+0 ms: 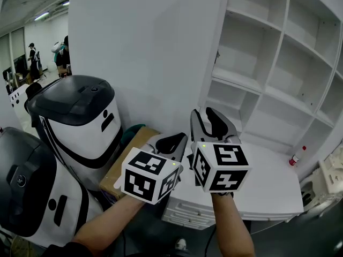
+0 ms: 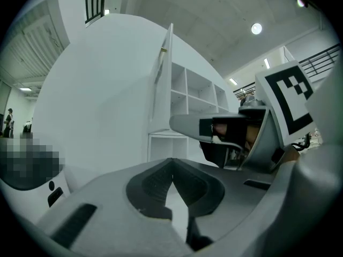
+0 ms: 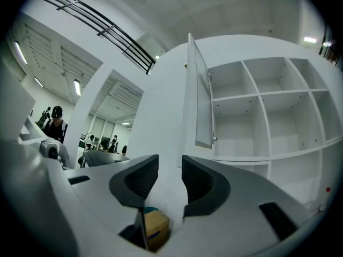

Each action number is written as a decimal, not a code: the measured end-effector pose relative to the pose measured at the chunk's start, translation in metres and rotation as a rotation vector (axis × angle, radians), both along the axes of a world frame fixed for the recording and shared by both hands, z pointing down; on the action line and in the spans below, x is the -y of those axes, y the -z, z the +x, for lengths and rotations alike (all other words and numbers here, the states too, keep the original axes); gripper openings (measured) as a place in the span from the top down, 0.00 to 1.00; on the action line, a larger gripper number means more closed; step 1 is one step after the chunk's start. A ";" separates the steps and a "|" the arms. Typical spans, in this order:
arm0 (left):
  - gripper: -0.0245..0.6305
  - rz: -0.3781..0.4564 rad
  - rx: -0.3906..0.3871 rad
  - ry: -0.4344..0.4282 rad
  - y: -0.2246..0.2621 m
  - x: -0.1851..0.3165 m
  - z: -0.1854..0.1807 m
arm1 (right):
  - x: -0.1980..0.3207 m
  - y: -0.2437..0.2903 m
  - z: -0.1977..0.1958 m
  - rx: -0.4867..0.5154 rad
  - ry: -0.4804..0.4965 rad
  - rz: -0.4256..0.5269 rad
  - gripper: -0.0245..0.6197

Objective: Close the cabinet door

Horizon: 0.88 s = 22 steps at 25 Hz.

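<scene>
The cabinet door (image 1: 144, 52) stood swung open across the frame's upper left. Below it, the left hand-held gripper (image 1: 170, 142) was pressed together and empty; the right hand-held gripper (image 1: 208, 123) was spread, holding nothing. Pushing the panel's face, probably well away from the hinge, toward the shelves (image 1: 278, 68) at right would close it squarely.
</scene>
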State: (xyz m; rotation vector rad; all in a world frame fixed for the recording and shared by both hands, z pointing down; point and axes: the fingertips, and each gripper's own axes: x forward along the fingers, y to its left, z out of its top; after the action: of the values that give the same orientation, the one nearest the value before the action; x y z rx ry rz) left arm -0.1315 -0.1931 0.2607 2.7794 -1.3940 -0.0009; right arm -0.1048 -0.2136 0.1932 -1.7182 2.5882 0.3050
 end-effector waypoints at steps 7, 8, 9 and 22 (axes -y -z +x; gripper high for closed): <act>0.94 0.002 -0.019 0.042 0.002 0.024 -0.006 | 0.028 0.011 0.000 0.004 0.000 0.018 0.75; 0.94 0.003 -0.026 0.049 0.004 0.027 -0.008 | 0.031 0.012 -0.001 0.002 0.001 0.017 0.75; 0.94 0.004 -0.032 0.055 0.005 0.030 -0.009 | 0.035 0.012 -0.001 -0.001 0.000 0.017 0.74; 0.94 0.004 -0.041 0.096 0.011 0.048 -0.008 | 0.062 0.020 0.001 0.012 -0.024 0.006 0.70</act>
State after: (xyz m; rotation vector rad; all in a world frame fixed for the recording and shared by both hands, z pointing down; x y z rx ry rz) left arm -0.1395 -0.2407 0.2496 2.6970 -1.5170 -0.0635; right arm -0.1039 -0.2755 0.1730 -1.7447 2.5573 0.3016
